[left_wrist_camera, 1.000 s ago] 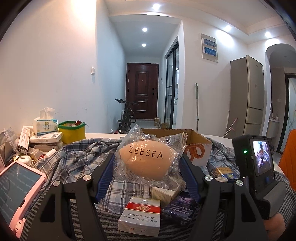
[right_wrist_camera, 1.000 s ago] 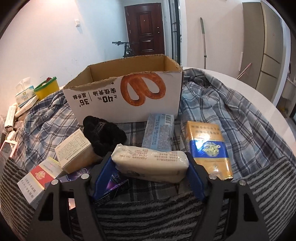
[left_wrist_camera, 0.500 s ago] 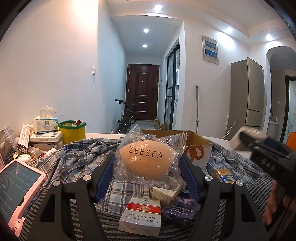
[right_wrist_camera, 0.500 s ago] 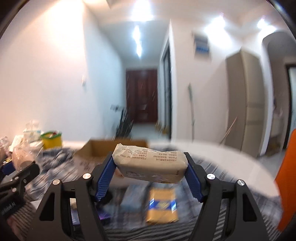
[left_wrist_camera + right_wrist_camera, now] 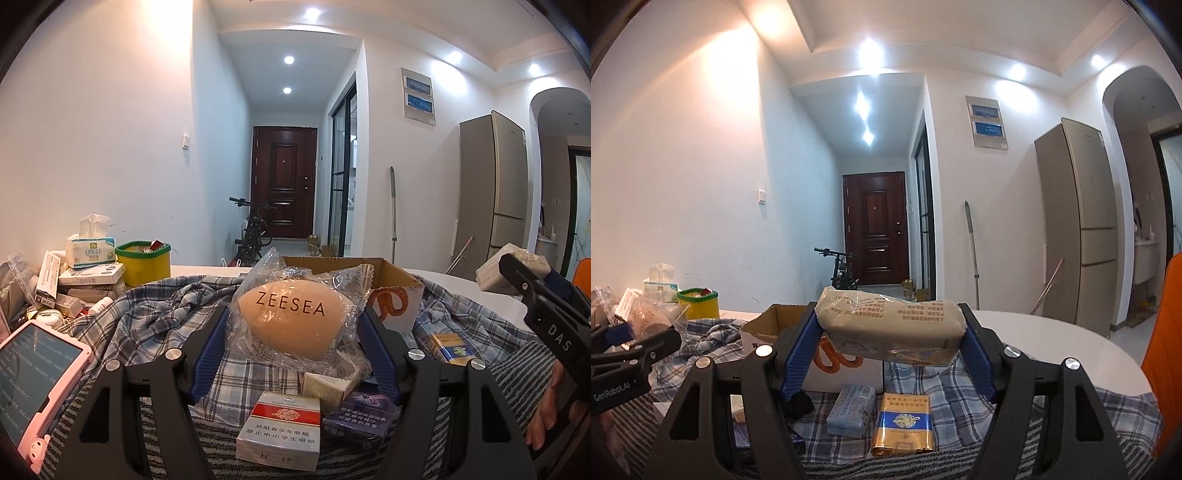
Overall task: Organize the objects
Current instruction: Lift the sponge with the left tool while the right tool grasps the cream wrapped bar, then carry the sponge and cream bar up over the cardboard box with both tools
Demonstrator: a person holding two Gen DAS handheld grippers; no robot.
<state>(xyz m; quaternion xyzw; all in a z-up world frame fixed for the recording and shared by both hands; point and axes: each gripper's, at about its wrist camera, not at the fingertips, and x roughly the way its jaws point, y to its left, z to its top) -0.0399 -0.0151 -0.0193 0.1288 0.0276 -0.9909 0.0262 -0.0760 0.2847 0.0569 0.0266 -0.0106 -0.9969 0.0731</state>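
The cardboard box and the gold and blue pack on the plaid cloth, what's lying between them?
In the right wrist view, only bare plaid cloth lies between the cardboard box and the gold and blue pack.

A bicycle [image 5: 255, 229] stands before the dark door [image 5: 284, 181]; a fridge [image 5: 493, 184] stands right.

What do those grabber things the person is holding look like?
Each hand-held gripper, left and right, is a black plastic frame with silver screws and blue ridged pads. White lettering marks their sides: "GenRobot.AI" on the left one, "DAS" on the right.
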